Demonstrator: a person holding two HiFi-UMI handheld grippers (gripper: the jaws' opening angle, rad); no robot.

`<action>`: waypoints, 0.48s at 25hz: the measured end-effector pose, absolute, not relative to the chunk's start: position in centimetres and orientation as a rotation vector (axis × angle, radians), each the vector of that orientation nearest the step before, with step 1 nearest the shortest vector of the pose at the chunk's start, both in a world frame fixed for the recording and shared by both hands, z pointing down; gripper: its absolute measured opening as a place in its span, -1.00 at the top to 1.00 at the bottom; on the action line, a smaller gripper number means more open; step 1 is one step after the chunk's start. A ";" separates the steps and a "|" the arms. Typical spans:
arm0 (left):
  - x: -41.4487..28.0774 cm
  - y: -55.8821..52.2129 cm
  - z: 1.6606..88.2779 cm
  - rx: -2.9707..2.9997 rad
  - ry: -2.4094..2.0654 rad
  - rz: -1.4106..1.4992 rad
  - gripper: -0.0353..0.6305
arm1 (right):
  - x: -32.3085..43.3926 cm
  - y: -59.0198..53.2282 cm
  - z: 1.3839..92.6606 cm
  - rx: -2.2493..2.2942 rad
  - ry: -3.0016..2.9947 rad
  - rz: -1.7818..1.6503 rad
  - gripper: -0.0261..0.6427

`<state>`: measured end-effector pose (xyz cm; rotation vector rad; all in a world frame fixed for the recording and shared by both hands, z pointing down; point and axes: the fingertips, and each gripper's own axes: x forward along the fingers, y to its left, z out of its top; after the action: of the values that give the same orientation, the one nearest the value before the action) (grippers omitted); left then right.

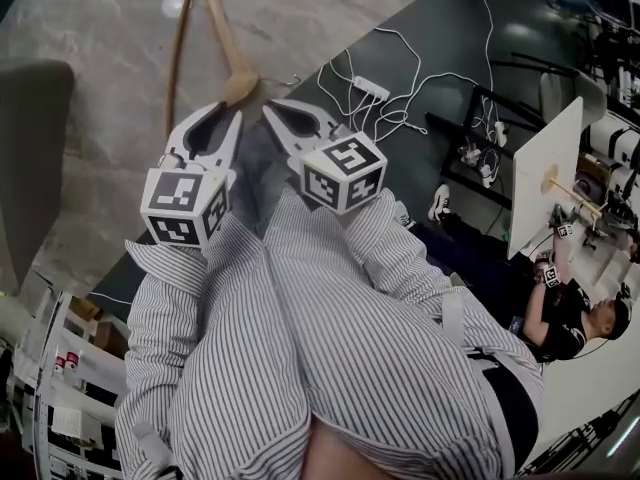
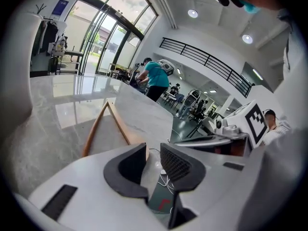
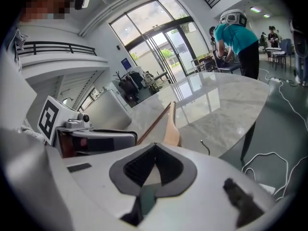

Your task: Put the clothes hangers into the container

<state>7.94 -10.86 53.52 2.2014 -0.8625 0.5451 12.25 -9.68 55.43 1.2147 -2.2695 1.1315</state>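
A wooden clothes hanger [image 1: 228, 53] lies on the marble table [image 1: 100, 88], its broad end close to the near edge. My left gripper [image 1: 228, 116] hovers just short of that end, jaws a little apart with nothing between them. In the left gripper view the hanger [image 2: 118, 124] lies just beyond the left gripper [image 2: 153, 150]. My right gripper [image 1: 268, 105] is beside it on the right, shut and empty. In the right gripper view the hanger [image 3: 171, 126] and its metal hook [image 3: 204, 146] lie past the right gripper [image 3: 154, 146]. A grey container [image 1: 30, 158] stands at the table's left.
The table's edge runs diagonally just under both grippers. Beyond it, on the dark floor, lie white cables and a power strip [image 1: 370, 88]. A white board [image 1: 545, 168] and a seated person [image 1: 560, 308] are at the right. Another person in a teal shirt [image 2: 154, 78] stands behind the table.
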 end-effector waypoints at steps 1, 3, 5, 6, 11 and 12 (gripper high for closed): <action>8.0 -10.9 53.9 2.201 -0.861 0.556 0.64 | 12.3 -9.7 55.7 1.219 -2.266 1.138 0.88; 8.2 -11.1 54.6 2.212 -0.856 0.588 0.58 | 12.4 -9.8 56.2 1.229 -2.258 1.151 0.88; 8.4 -11.3 55.3 2.237 -0.848 0.634 0.50 | 12.5 -9.8 56.6 1.235 -2.249 1.164 0.88; 8.5 -11.4 55.7 2.251 -0.846 0.658 0.48 | 12.5 -9.7 56.9 1.236 -2.245 1.170 0.88; 9.0 -12.0 57.3 2.299 -0.830 0.763 0.31 | 12.9 -9.7 58.1 1.240 -2.226 1.201 0.88; 9.1 -12.0 57.7 2.300 -0.828 0.785 0.29 | 12.9 -9.7 58.4 1.240 -2.221 1.208 0.88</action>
<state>9.07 -12.00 57.65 2.2997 -0.8278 0.7845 12.94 -9.71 58.38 1.2404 -2.2212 1.2076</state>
